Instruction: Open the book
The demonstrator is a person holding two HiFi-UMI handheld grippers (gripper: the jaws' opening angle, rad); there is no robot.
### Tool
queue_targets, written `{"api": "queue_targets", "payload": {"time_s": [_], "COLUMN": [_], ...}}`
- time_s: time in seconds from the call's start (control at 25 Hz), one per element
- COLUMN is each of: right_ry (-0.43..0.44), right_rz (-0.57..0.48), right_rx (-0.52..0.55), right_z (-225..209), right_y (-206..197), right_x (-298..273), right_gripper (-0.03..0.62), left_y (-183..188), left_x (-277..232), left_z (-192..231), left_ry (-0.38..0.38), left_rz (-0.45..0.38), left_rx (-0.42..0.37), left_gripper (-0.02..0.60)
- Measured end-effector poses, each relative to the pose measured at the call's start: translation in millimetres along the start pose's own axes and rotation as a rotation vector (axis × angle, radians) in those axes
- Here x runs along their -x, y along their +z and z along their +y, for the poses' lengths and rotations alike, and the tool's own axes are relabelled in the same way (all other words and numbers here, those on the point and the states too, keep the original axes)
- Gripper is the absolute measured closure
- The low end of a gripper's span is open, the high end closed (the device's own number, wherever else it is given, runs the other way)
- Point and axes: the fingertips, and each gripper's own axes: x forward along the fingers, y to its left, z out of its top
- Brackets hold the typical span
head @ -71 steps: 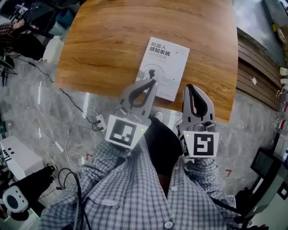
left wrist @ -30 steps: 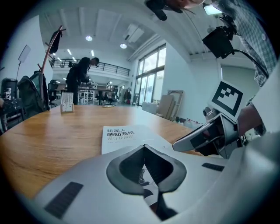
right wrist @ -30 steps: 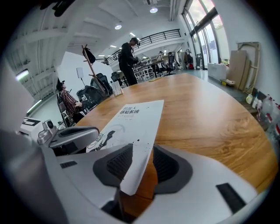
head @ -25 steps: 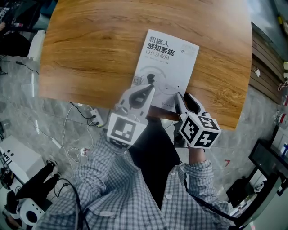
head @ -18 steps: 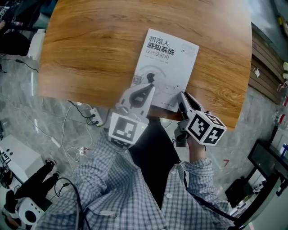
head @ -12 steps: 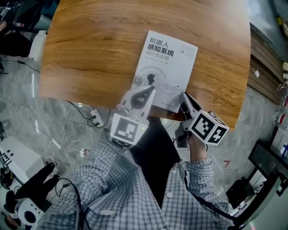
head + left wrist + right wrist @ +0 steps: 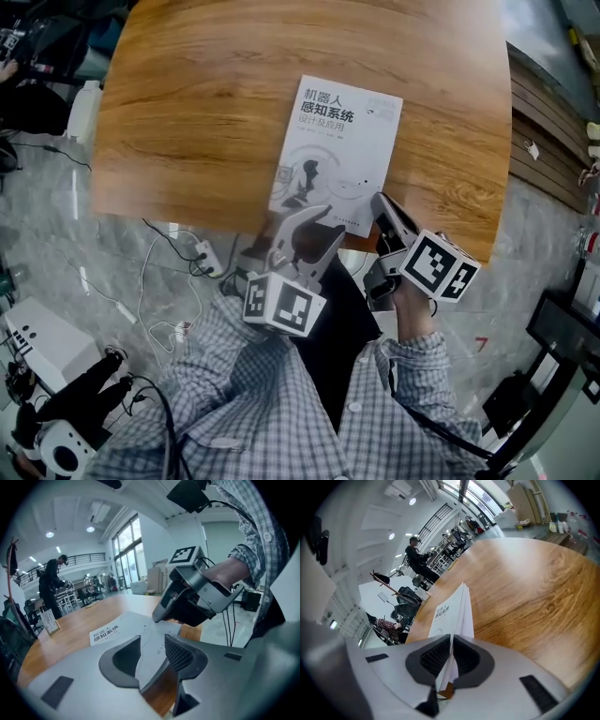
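Near the front edge of the wooden table point(image 7: 206, 112), above a grey marble floor point(image 7: 56, 206) strewn with cables point(image 7: 178, 281), the white book point(image 7: 342, 141) lies cover up. Rolled sideways, the right gripper point(image 7: 382, 204) is closing, its pads pinching the book's near right corner. Tilted down over the near edge, the left gripper point(image 7: 305, 225) is opening, its jaws apart and gripping nothing.

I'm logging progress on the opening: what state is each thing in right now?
Book: flat, cover up, nearly closed, near corner pinched.
Left claw: opening, gripping nothing, above the book's near edge.
Right claw: closing on the book's corner.
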Motion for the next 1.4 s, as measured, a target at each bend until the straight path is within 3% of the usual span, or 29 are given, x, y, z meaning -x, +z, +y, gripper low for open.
{"api": "queue_targets", "payload": {"time_s": [0.16,0.24,0.64,0.72,0.88,1.16,1.4], "right_ry": [0.027,0.037,0.065,0.068,0.072,0.010,-0.019], "right_rz": [-0.010,-0.011,-0.016,-0.020,-0.020,-0.083,0.064], "right_rx": [-0.038,-0.044,-0.060,-0.059,-0.026,0.108,0.042], "right_z": [4.7,7.2,14.8,16.1,17.0,12.6,-9.1], "right_y": [2.7,3.9,5.6,6.4,6.9,18.3,-27.0], "right_x": [2.8,3.2,6.2,6.6,6.4,26.0,11.0], "right_gripper": [0.563,0.563,0.568,0.568,0.566,0.566,0.568], "left_y": [1.9,4.4,18.3,21.3,23.2,27.4,28.3], "left_x": [-3.0,-4.9,-32.1,-32.1,-30.7,-26.9,-25.3], "left_z": [-24.5,-31.9,-27.4,-24.6,-18.0,-5.5,-1.4], "left_ry": [-0.064,-0.069,0.063,0.080,0.084,0.078,0.063], "left_rz": [0.034,0.037,0.045,0.036,0.017,-0.016,-0.039], "left_rx": [-0.083,-0.106,-0.188,-0.201,-0.118,0.042,0.145], "left_gripper": [0.374,0.362,0.365,0.445,0.525,0.541,0.542]}}
